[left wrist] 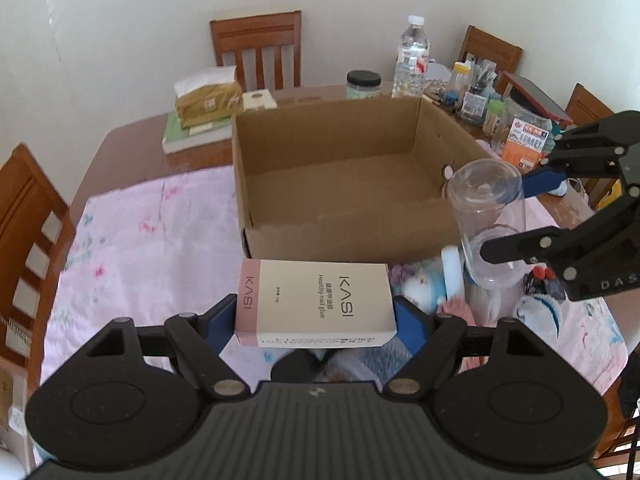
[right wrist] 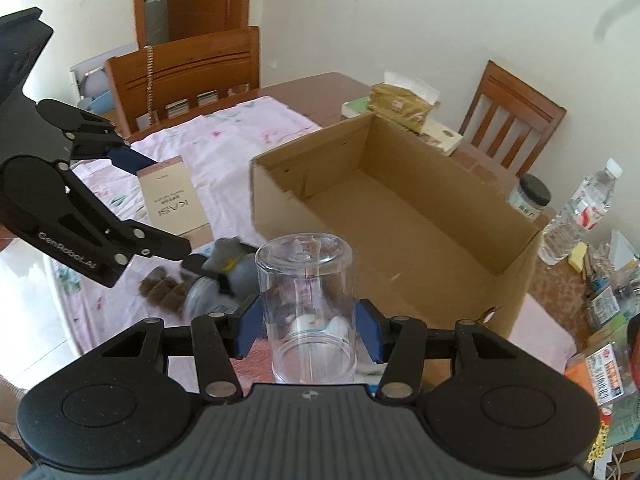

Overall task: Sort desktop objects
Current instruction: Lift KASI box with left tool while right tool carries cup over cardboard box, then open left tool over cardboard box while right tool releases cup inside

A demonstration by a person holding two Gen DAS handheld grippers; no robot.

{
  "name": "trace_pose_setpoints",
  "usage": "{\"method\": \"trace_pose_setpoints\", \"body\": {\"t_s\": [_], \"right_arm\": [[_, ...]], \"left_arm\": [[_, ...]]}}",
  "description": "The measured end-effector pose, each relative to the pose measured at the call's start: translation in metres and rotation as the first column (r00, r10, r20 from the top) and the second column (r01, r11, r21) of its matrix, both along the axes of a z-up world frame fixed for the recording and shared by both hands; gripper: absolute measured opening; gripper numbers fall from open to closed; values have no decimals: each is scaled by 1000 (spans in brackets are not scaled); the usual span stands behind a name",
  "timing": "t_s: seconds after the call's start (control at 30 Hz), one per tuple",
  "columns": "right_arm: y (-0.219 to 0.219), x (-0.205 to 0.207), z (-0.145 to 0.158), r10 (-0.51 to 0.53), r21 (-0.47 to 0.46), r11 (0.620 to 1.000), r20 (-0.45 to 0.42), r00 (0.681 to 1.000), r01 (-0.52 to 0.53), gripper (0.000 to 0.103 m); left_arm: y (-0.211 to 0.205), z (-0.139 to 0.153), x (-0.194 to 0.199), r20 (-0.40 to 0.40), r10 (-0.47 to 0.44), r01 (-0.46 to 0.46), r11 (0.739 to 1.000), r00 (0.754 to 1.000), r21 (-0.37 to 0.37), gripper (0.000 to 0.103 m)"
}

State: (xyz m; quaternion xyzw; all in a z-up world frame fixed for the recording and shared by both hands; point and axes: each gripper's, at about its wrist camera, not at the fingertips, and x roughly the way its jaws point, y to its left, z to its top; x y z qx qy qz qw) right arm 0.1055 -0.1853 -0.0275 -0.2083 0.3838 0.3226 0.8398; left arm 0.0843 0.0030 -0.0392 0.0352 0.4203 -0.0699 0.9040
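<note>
My left gripper [left wrist: 316, 316] is shut on a beige and pink KASI nail glue box [left wrist: 316, 304] and holds it above the pink cloth, just in front of the open cardboard box [left wrist: 340, 184]. My right gripper [right wrist: 308, 326] is shut on a clear plastic cup [right wrist: 308, 304], held upside down near the cardboard box's [right wrist: 400, 208] near corner. The cup [left wrist: 488, 216] and right gripper also show in the left wrist view, at the box's right side. The cardboard box looks empty inside.
Small toys and soft items [right wrist: 224, 276] lie on the pink cloth [left wrist: 152, 240] under the grippers. A tissue pack [left wrist: 208, 100], dark-lidded jar [left wrist: 363, 84], water bottle [left wrist: 412, 60] and cluttered containers [left wrist: 520, 132] stand behind and right of the box. Wooden chairs [left wrist: 260, 48] surround the table.
</note>
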Motion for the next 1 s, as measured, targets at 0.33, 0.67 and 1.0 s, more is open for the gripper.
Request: {"method": "trace_pose_setpoints", "body": {"t_s": [0.33,0.67,1.0], "right_arm": [[-16,43,21,-72,16,997,48,996,71,57],[-16,100,16,-144,2,990,1,990,144,57],[-13,122,2,-170,-21,985,-32,985,169,57]], "left_arm": [[-10,20,55,56,-35,34,999,998,10,80],[-19,9,103,23,-57,56,998,998,31,80],[-20,2,121,-2,-74,74,997,997,23,81]]}}
